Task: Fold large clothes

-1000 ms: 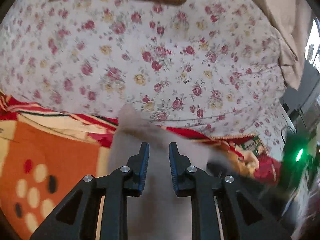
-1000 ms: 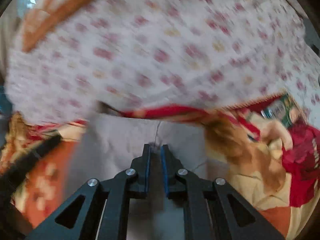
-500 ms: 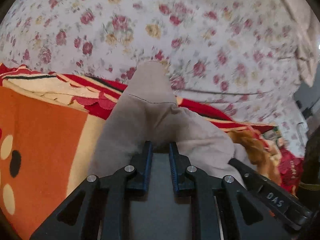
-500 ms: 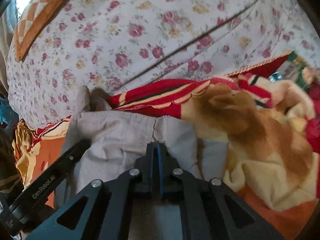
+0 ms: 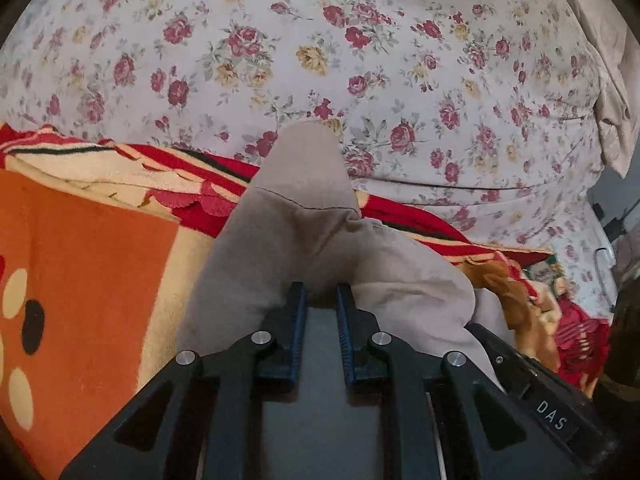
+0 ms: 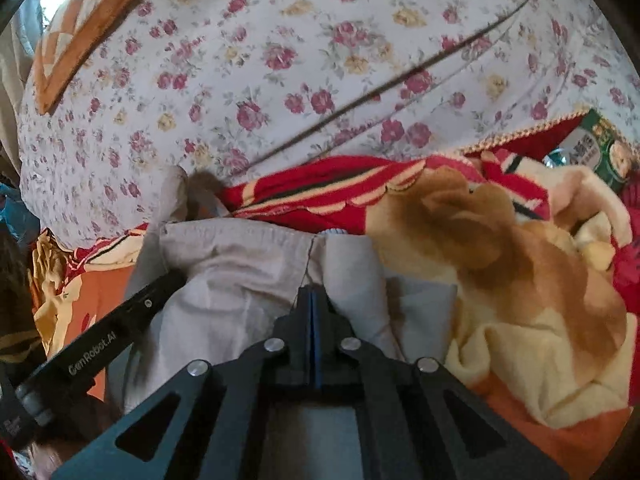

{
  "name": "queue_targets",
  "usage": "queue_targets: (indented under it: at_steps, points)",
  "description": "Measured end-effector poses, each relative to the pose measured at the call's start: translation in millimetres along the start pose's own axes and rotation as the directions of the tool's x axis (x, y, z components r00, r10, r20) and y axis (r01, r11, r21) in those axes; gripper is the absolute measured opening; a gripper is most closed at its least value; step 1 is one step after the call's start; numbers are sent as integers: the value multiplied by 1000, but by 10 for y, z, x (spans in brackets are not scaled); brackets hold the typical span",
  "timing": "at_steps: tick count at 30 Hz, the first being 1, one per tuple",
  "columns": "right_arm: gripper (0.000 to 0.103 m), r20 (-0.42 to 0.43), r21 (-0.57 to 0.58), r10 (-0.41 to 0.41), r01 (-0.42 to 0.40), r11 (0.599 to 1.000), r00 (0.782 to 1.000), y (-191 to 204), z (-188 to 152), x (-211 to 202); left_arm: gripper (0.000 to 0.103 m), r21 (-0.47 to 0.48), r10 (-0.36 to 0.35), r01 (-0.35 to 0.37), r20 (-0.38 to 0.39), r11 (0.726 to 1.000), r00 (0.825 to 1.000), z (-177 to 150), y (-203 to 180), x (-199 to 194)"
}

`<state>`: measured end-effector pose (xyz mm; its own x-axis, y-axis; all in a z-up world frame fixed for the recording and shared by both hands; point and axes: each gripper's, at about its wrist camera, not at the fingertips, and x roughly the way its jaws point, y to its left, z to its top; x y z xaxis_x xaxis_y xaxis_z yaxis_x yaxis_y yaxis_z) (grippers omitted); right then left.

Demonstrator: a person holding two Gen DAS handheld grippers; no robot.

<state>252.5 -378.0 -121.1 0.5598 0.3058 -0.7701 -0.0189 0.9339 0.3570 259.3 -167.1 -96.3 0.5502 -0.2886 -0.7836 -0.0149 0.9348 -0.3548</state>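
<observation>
A grey-beige garment (image 5: pixel 304 224) lies bunched on an orange and red patterned blanket (image 5: pixel 92 256). My left gripper (image 5: pixel 321 300) has its jaws a small gap apart, with the garment's fabric bunched at the fingertips; whether cloth sits between them I cannot tell. In the right wrist view the same garment (image 6: pixel 240 264) shows its hemmed edge. My right gripper (image 6: pixel 311 294) is shut on the garment near a seam. The left gripper's arm (image 6: pixel 100 344) crosses the lower left of that view.
A floral sheet (image 5: pixel 360 60) covers the bed beyond the blanket. An orange checked cushion (image 6: pixel 80 28) lies at the far left. A crumpled cream and brown blanket part (image 6: pixel 520 260) and a green packet (image 6: pixel 600 148) sit to the right.
Both grippers have come down and closer to the garment. The right gripper's jaws have closed fully on the fabric. The left gripper's view has steadied with the cloth bunched at its tips.
</observation>
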Motion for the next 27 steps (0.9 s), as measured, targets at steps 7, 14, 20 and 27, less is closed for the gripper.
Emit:
queue_targets:
  at_steps: [7,14,20,27]
  points:
    - [44,92,-13,169,-168,986,981,-77,63,-816,42,157,5,-9,25,987,1000,-72,219,-769]
    - [81,168,53,154,-165,985,974,-383,-192,-1638,46,141,-99,105,-49,984,994,-649,497,-896]
    - [81,67,122,239,-245,962,969,-301,-818,-1617,61,37,-180,182,-41,983,983,-958,637,-1011]
    - [81,-42,92,233,-228,969,972,-93,-1015,-1196,57,10,-246,247,-71,969,967,-855,579,-890]
